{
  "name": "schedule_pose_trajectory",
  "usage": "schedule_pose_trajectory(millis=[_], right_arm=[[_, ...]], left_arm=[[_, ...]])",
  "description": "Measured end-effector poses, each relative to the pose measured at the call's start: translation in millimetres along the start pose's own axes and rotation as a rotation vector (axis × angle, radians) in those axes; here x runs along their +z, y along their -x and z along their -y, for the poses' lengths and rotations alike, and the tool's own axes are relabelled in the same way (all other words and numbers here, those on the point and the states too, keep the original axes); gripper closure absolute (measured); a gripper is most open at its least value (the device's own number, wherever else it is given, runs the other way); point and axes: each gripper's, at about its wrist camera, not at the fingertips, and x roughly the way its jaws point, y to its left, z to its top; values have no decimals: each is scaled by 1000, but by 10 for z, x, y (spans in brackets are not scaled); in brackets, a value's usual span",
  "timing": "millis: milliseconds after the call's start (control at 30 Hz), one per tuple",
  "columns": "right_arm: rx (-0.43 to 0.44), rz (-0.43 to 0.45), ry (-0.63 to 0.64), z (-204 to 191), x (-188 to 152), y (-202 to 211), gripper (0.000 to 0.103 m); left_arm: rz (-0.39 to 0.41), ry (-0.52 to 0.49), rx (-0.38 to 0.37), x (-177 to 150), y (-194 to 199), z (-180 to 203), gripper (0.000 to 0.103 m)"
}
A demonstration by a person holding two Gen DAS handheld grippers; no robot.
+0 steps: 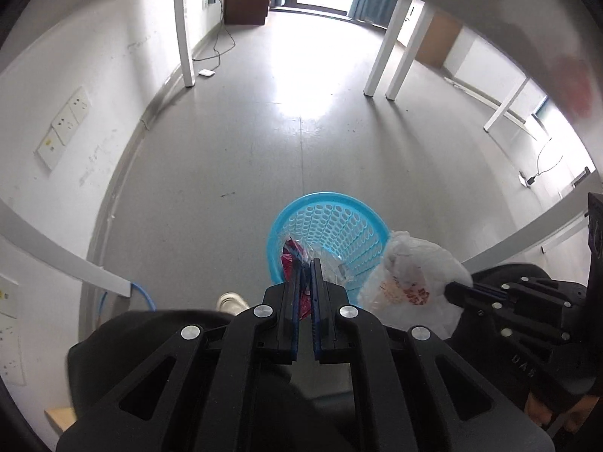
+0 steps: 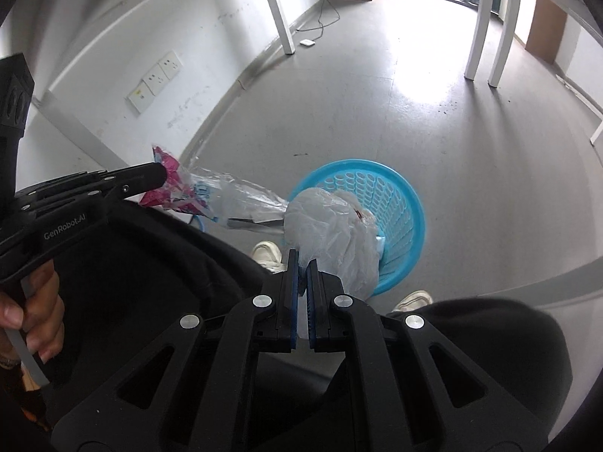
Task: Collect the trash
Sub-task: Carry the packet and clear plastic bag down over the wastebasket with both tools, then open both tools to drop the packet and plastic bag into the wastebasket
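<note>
Left wrist view: the left tongs (image 1: 306, 263) pinch a clear wrapper with pink print (image 1: 292, 260) above the blue perforated wastebasket (image 1: 328, 226) on the floor (image 1: 226, 132).

Right wrist view: the right tongs (image 2: 302, 260) grip a crumpled white plastic bag (image 2: 331, 222) over the wastebasket's rim.

White table legs (image 1: 185, 30) are seen on a grey floor (image 1: 233, 143). Wall sockets (image 2: 155, 80) are mounted low; a white charger (image 2: 307, 42) is plugged in by cable.
</note>
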Motion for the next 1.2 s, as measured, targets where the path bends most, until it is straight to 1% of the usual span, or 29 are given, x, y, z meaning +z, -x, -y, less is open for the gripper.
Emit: schedule_pose_trajectory(millis=[100,167,267,333,467,633,800,967,1100,1200], right_arm=[[-5,-22,-28,85,57,-155,100],[3,-40,-59,141,91,-235,100],[13,-79,-120,277,134,-376,100],[18,-95,-148,355,147,-465,100],[-3,-111,-163,461,255,-690,100],[-3,-137,-191,591,390,-1015,100],[-3,-163,-233,721,497,-1277,100],[6,-216,-287,843,568,-1530,100],[-12,-277,-321,942,617,-1760,100],[-16,-313,-351,1036,642,-1925,100]], left_arm=[[9,-25,9,24,-181,25,99],[-2,-21,8,49,-322,23,99],[-40,21,17,121,-523,10,99],[-75,61,8,164,-645,-5,99],[-121,124,4,239,-891,-76,99],[-147,147,35,275,-1132,-81,99],[-195,186,23,345,-1378,-133,99],[-228,203,29,429,-1633,-100,99],[-283,219,20,464,-1881,-74,99],[-304,234,35,485,-2039,-78,99]])
